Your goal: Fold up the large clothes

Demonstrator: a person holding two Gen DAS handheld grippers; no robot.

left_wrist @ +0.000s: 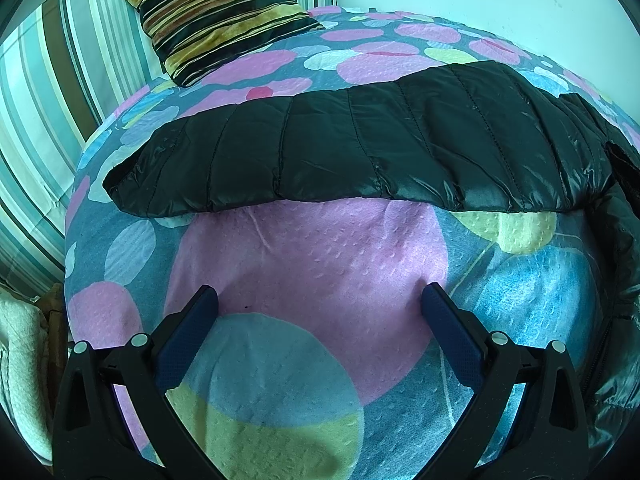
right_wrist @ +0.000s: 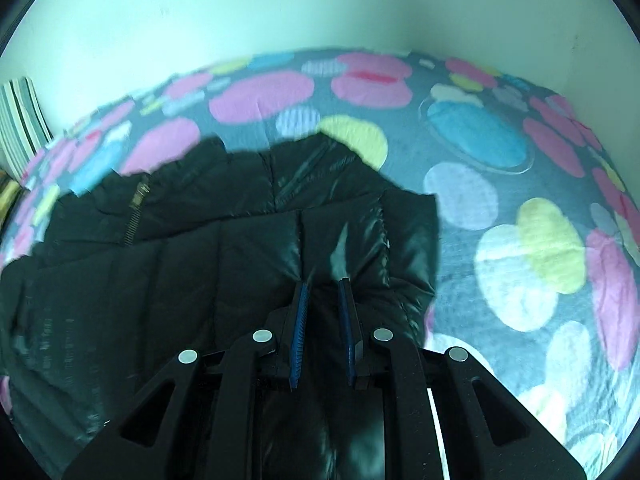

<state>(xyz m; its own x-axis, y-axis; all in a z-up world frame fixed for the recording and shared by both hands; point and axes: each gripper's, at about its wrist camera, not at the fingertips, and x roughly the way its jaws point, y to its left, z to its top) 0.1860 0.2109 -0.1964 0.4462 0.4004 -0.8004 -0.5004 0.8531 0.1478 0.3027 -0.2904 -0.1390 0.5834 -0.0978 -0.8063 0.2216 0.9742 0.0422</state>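
Observation:
A black quilted puffer jacket lies on a bed with a bedspread of pink, blue and yellow circles. In the left wrist view a long quilted part stretches across the bed ahead of my left gripper, which is open and empty over bare bedspread just short of the jacket's near edge. In the right wrist view the jacket fills the left and centre, its zipper showing at the left. My right gripper is shut on a fold of the jacket and holds it up.
A striped brown and yellow cushion lies at the far left of the bed against a striped pillow. A pale wall runs behind the bed. Bare bedspread lies to the right of the jacket.

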